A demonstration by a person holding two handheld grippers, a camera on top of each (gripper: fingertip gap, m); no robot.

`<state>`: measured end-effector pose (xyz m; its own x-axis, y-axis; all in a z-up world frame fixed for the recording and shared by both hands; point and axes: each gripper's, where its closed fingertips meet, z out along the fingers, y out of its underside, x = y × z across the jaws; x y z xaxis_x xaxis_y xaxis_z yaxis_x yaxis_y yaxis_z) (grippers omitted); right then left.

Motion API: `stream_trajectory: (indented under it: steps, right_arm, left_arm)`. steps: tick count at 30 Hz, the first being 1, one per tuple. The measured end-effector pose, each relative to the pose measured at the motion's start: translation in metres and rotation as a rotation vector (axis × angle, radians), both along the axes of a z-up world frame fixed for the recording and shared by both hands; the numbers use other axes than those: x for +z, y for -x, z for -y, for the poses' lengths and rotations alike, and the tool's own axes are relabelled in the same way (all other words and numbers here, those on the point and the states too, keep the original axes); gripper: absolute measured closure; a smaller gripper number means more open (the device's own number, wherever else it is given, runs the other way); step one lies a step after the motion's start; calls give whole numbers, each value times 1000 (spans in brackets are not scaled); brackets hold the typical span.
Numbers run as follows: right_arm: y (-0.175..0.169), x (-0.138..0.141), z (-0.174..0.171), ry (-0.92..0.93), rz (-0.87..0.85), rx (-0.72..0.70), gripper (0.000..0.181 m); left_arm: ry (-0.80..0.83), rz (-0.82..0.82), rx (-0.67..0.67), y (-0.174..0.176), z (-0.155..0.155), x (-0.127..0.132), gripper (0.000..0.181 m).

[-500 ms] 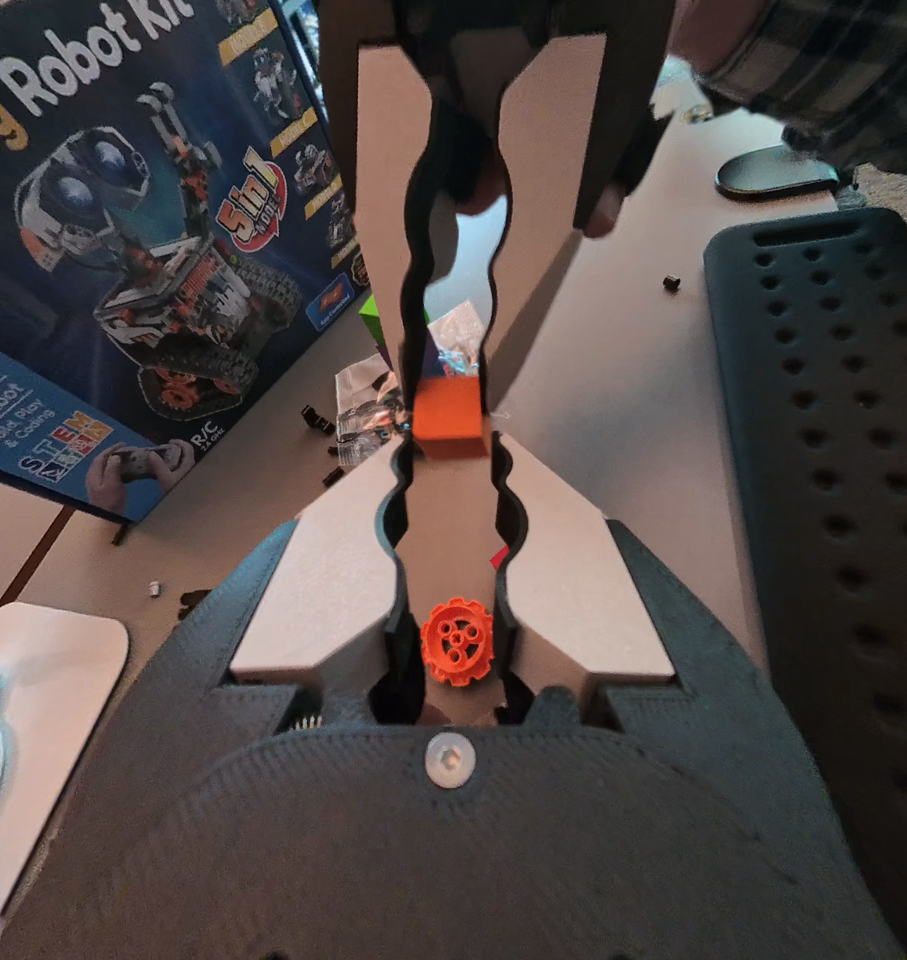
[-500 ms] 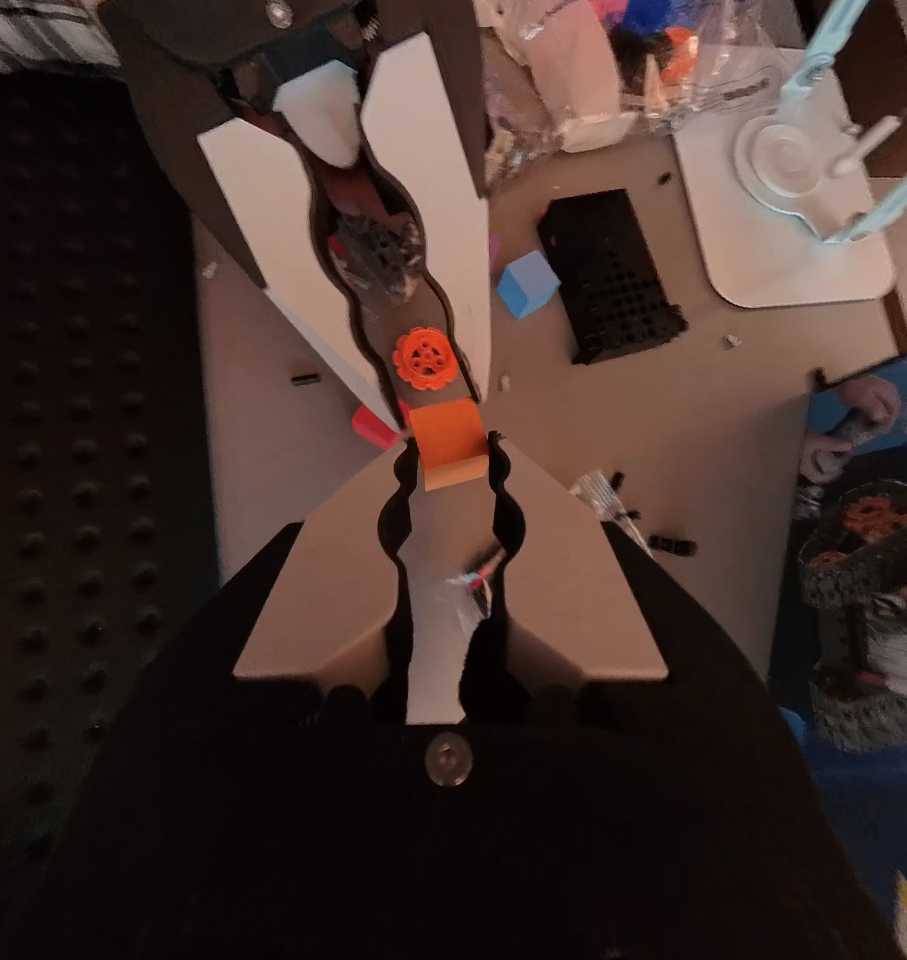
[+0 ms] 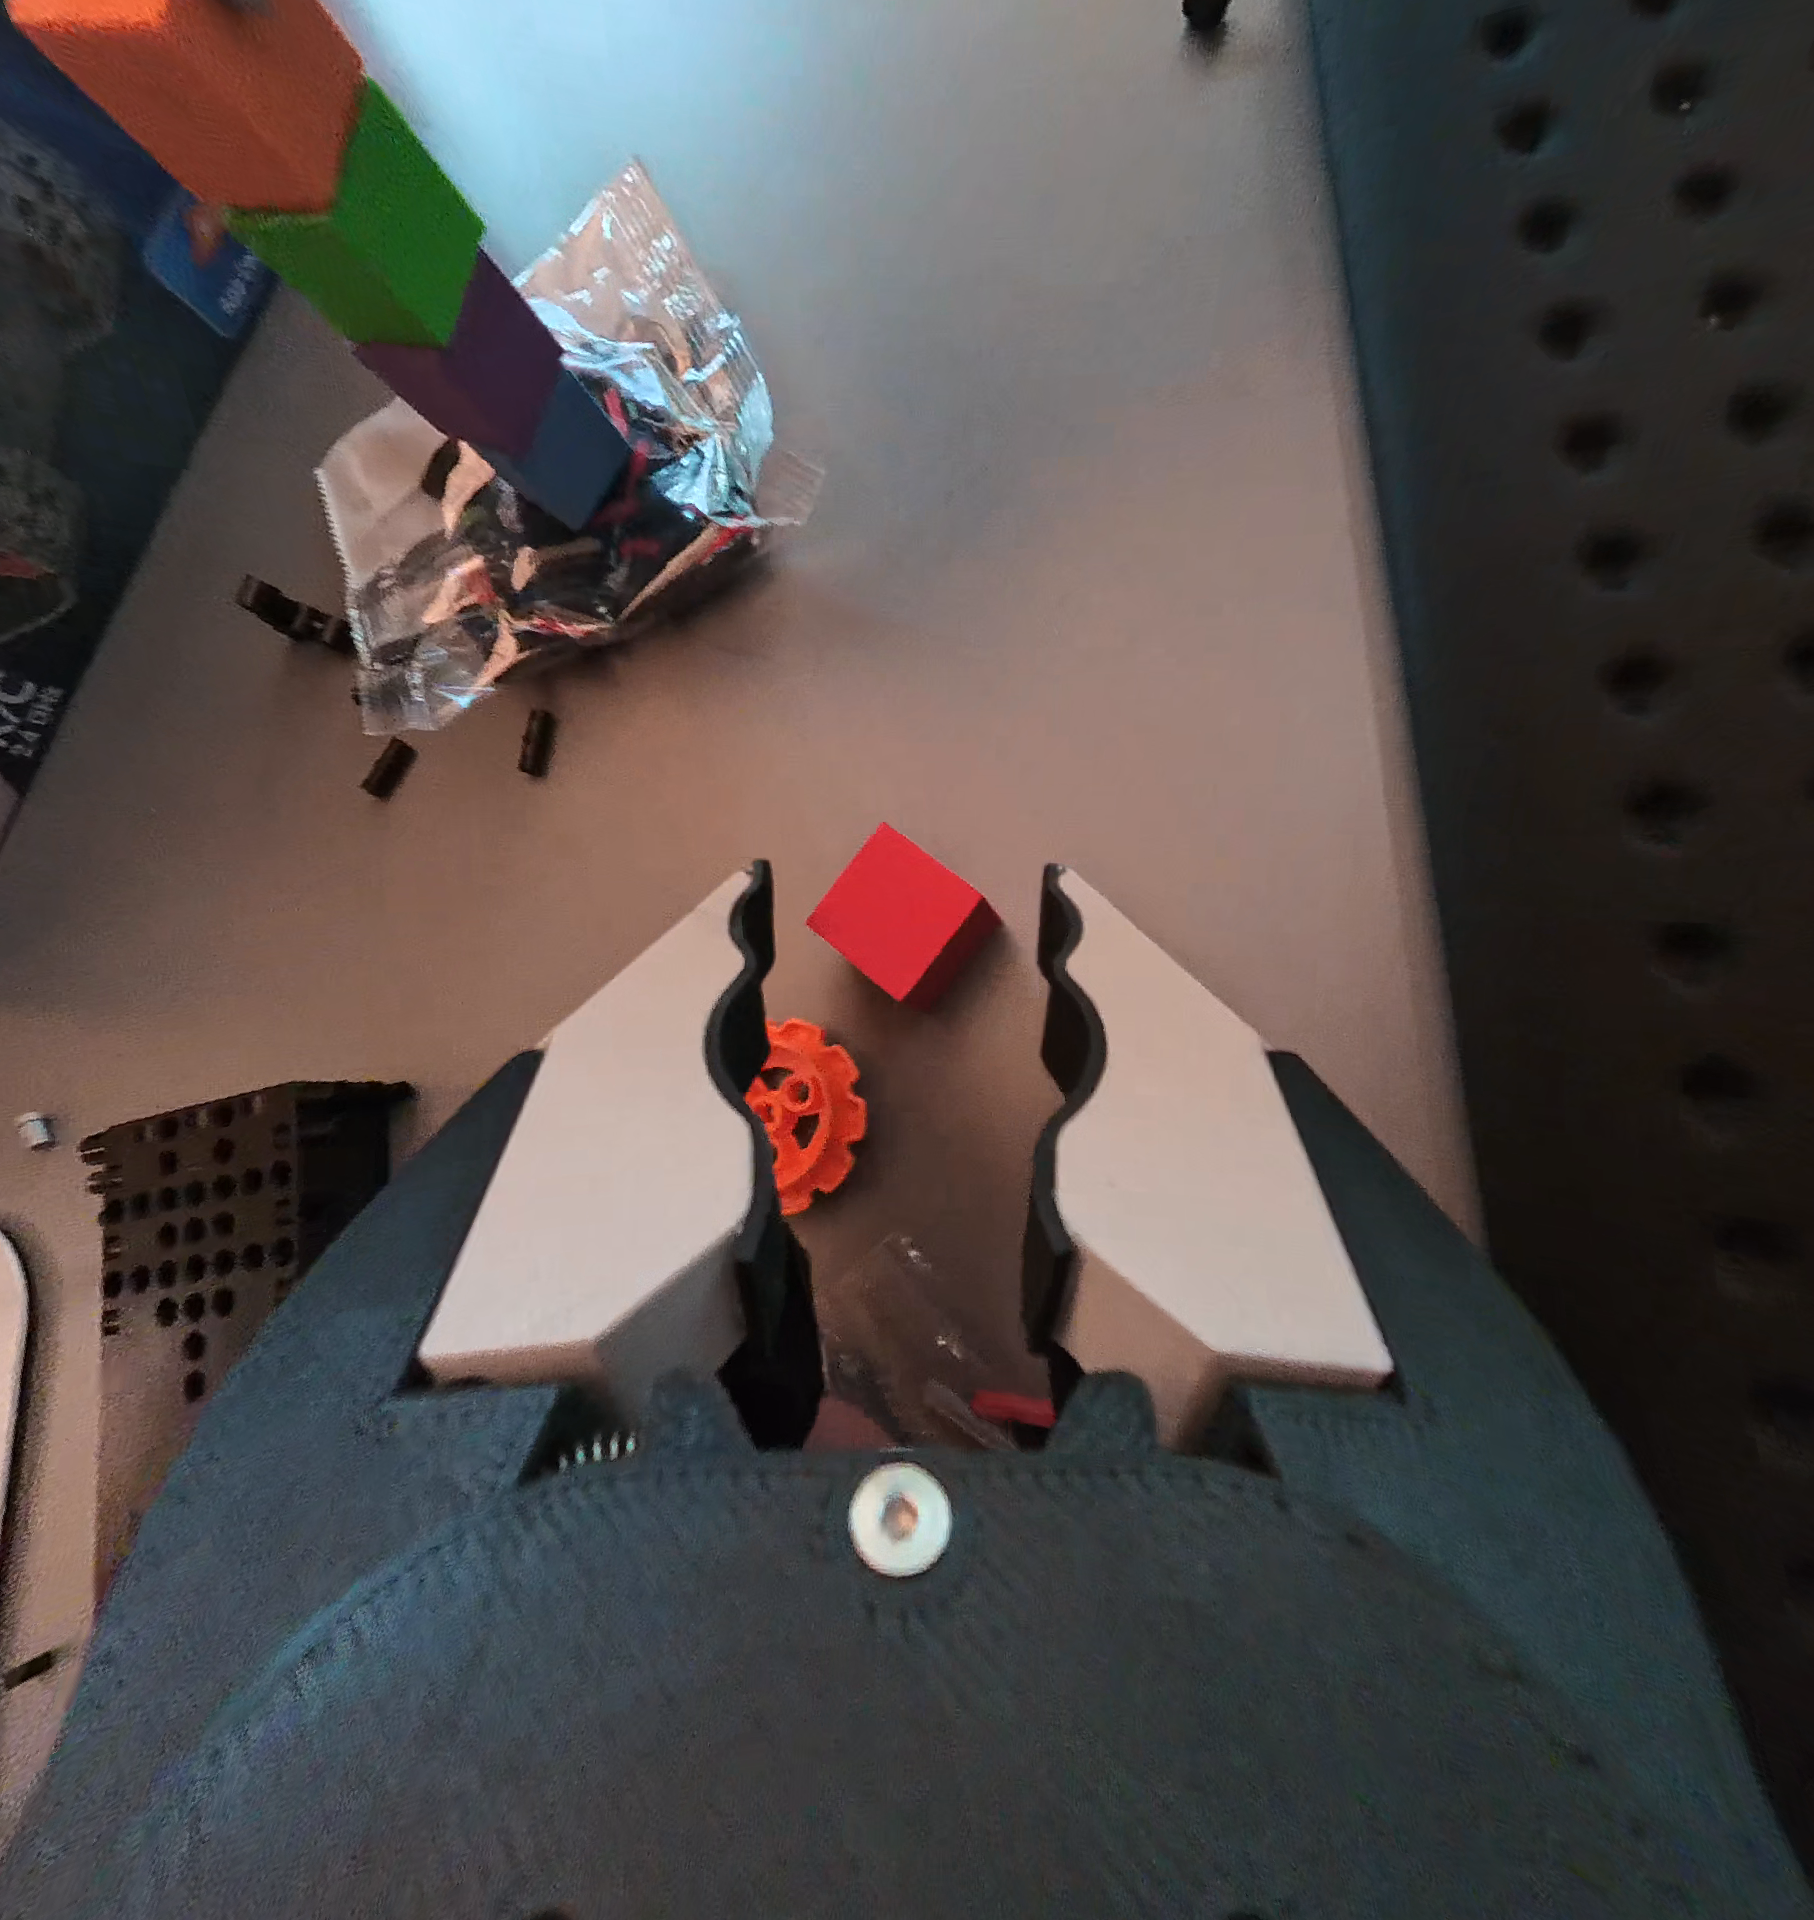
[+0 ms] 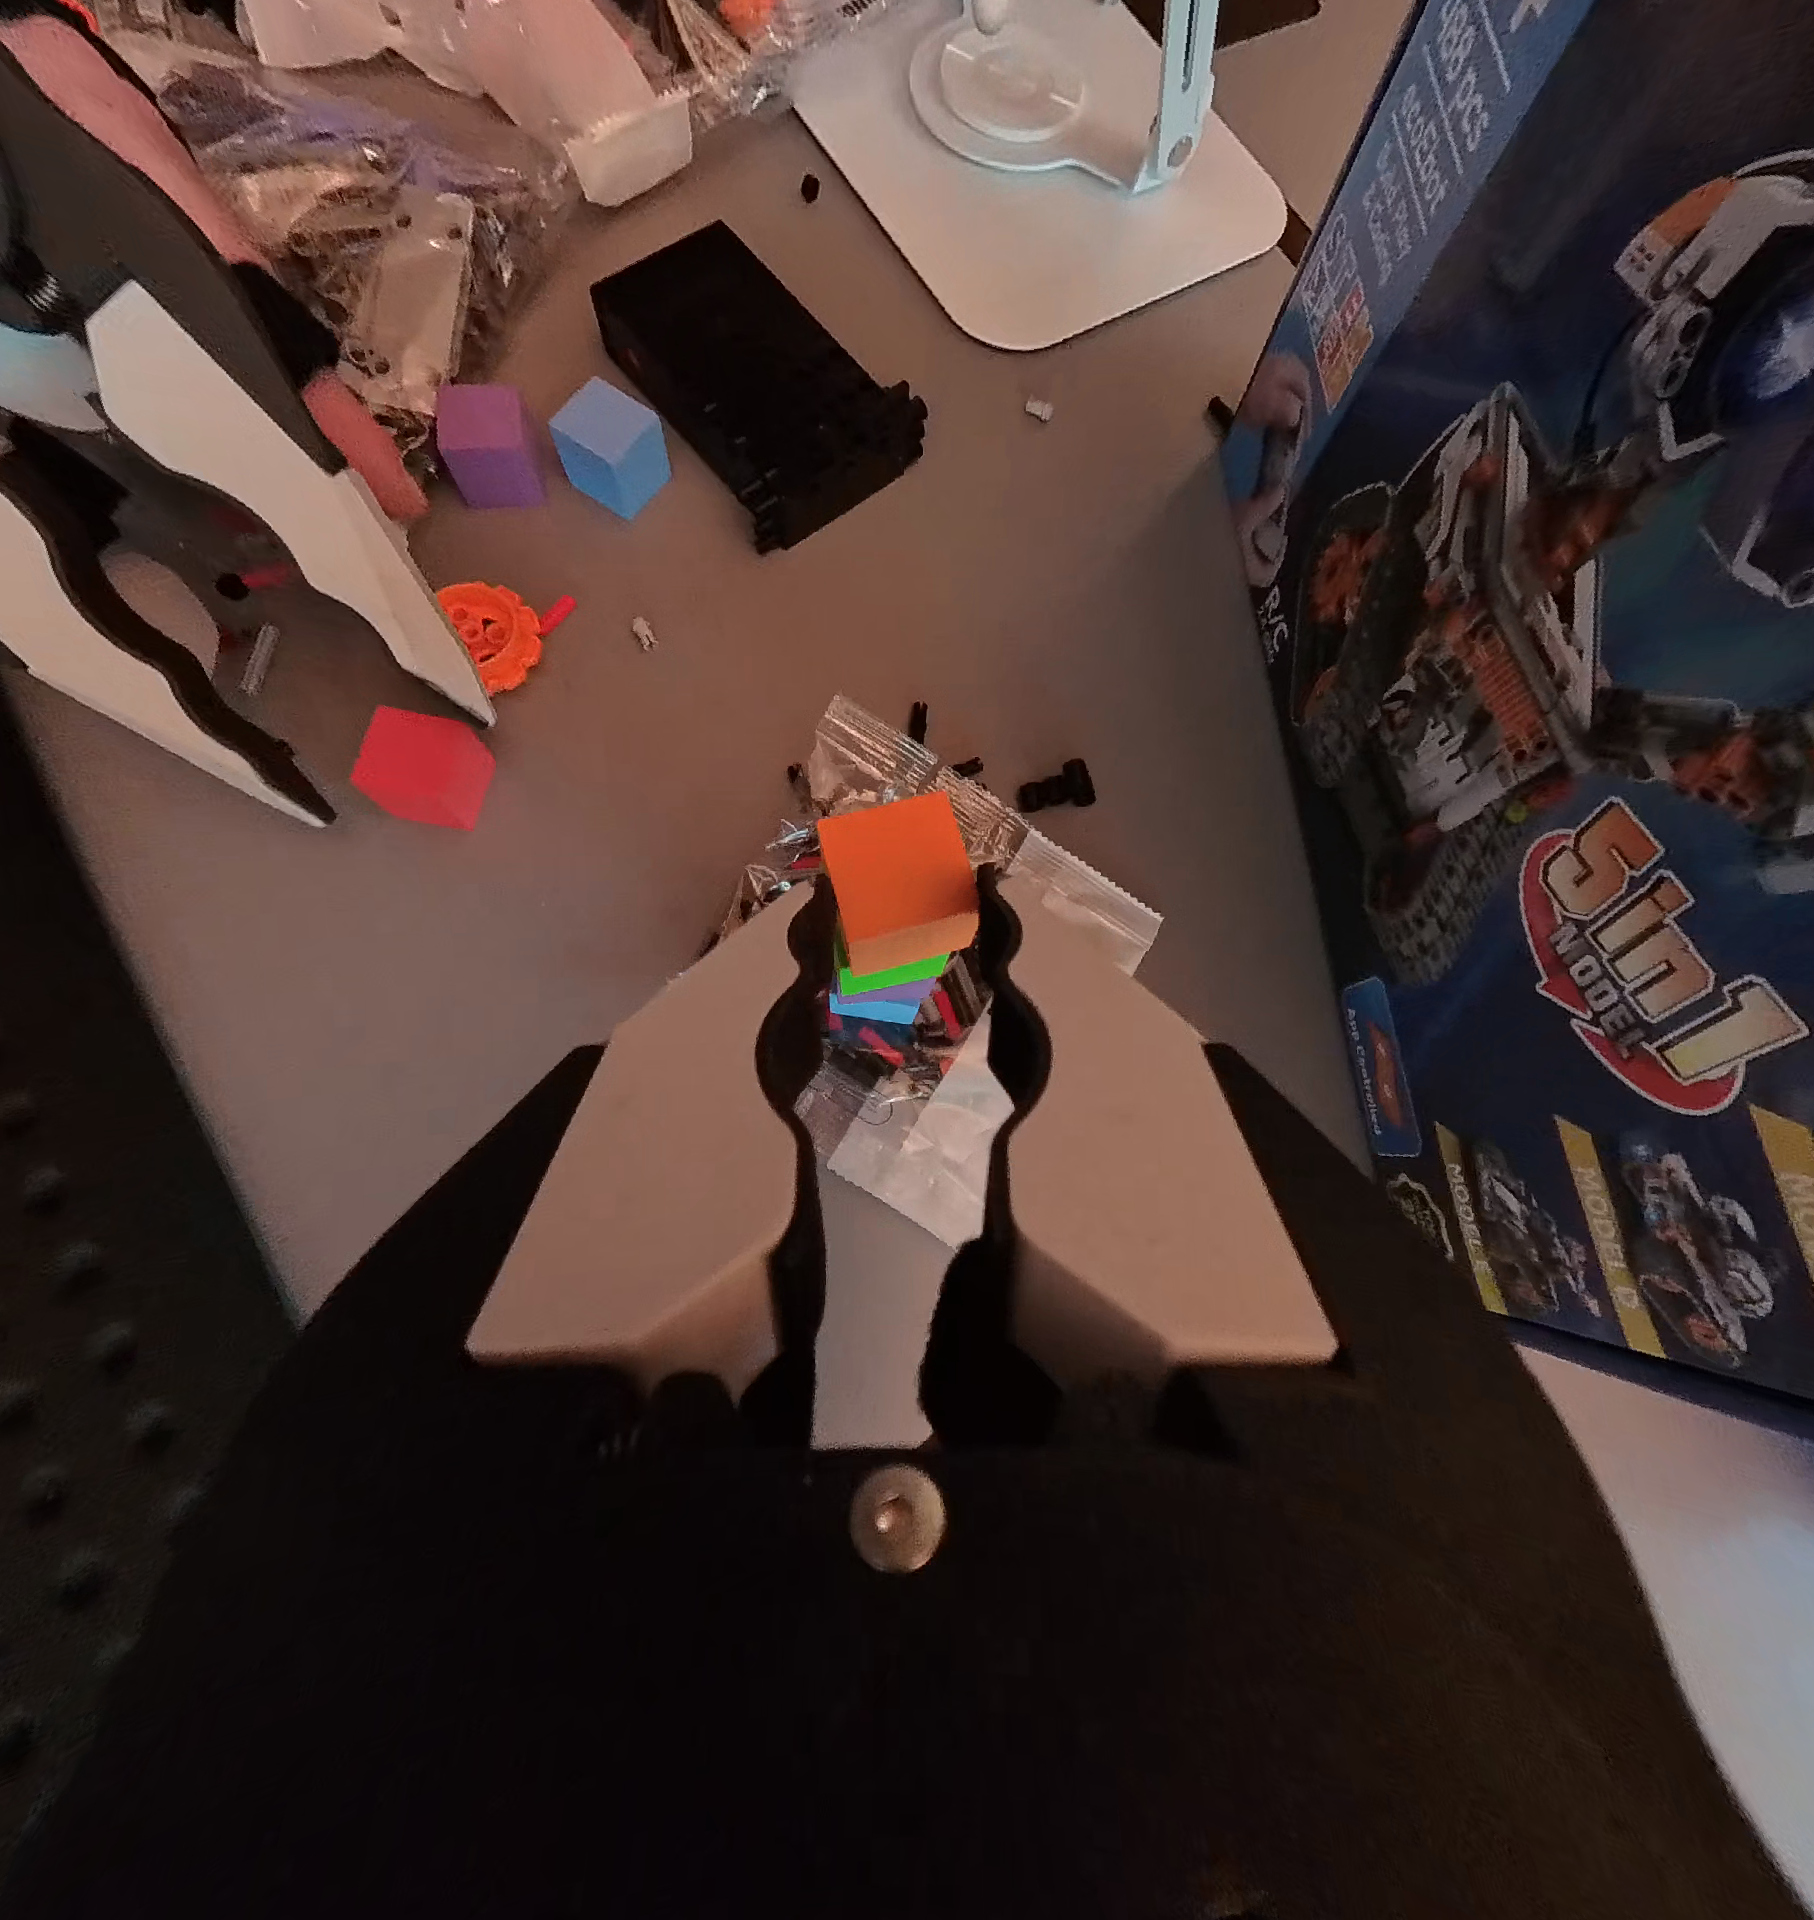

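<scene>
My left gripper [image 3: 908,871] is open, low over the table, with a red cube [image 3: 898,909] lying between its fingertips. An orange gear [image 3: 815,1117] lies just behind the cube, against the left finger. My right gripper [image 4: 903,894] is shut on an orange cube [image 4: 895,878], which sits on top of a stack of green [image 4: 887,977], purple and blue cubes. The left wrist view shows that leaning-looking stack [image 3: 363,229] at upper left, standing on a crinkled plastic bag [image 3: 633,488]. The right wrist view shows the left gripper [image 4: 399,764] at the red cube [image 4: 420,769].
A purple cube [image 4: 489,447], a light blue cube [image 4: 612,447] and a black perforated block [image 4: 757,384] lie farther back. A large blue toy box [image 4: 1609,727] stands beside the stack. A white stand base [image 4: 1038,208], bags of parts and a dark studded mat [image 3: 1661,727] border the table. From my left tips it is roughly 5 cm to the orange gear [image 3: 815,1117]; from my right, 20 cm.
Earlier both grippers met tip to tip on the orange cube. Now the left has let go, opened and moved to the red cube; the right has carried the orange cube onto the stack.
</scene>
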<state>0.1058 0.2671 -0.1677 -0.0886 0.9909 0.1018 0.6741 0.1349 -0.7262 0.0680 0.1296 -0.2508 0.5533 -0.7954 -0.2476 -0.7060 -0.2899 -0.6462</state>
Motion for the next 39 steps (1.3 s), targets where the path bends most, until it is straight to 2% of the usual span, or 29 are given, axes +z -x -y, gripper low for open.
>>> stream_trajectory:
  steps: [4, 7, 10, 12, 14, 17, 22, 31, 39]
  right_arm:
    - [-1, -1, -1, 24, -11, -3, 155]
    - [-3, 1, -3, 20, -15, -15, 145]
    - [-2, 19, 0, -25, -85, -42, 141]
    - [-1, 30, 16, -88, -112, -7, 142]
    - [1, 24, 48, -111, -77, 93, 143]
    - [7, -3, 84, -120, -4, 195, 139]
    - [25, -28, 114, -135, -46, 240, 138]
    - [30, -23, 125, -149, -151, 261, 152]
    - [24, 3, 132, -154, -297, 306, 156]
  left_arm:
    - [43, -32, -11, 2, 4, -11, 133]
    - [34, -54, -3, 4, 2, -13, 144]
    - [24, -61, 0, 4, 0, -13, 145]
    - [11, -63, 14, 6, -3, -11, 145]
    - [-17, -4, 26, 3, -7, 0, 145]
    - [-79, 110, 52, -1, -13, 23, 145]
    - [-148, 295, 102, -6, -23, 54, 145]
    - [-155, 365, 81, -9, -20, 64, 145]
    - [-60, 630, 49, -16, -12, 87, 145]
